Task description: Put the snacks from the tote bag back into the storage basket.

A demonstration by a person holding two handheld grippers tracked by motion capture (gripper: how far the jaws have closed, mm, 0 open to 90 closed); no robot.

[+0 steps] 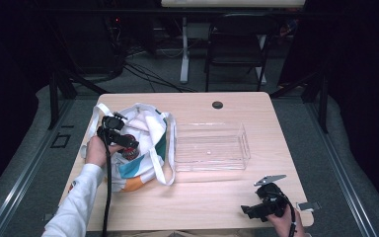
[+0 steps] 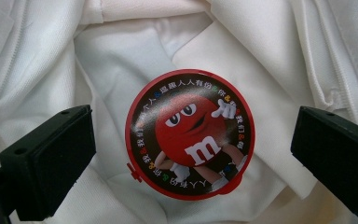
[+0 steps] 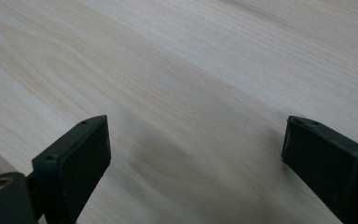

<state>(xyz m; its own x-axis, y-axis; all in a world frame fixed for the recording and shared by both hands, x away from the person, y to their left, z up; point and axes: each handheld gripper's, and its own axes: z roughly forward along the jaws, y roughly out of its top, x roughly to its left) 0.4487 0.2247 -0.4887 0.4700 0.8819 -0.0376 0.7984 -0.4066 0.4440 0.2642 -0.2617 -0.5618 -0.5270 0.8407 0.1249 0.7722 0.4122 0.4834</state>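
Note:
A white tote bag with teal and orange patches lies on the left half of the wooden table. Inside it, on the white lining, sits a round red-rimmed candy tub with a red cartoon figure on its lid. My left gripper hovers over the bag's mouth, open, its jaws wide on either side of the tub and apart from it. From above, the left gripper is over the tub. My right gripper is open just above bare wood, near the table's front right corner.
A clear plastic tray stands right of the bag at the table's middle. A dark round grommet sits near the far edge. A folding chair and cables are on the floor beyond the table.

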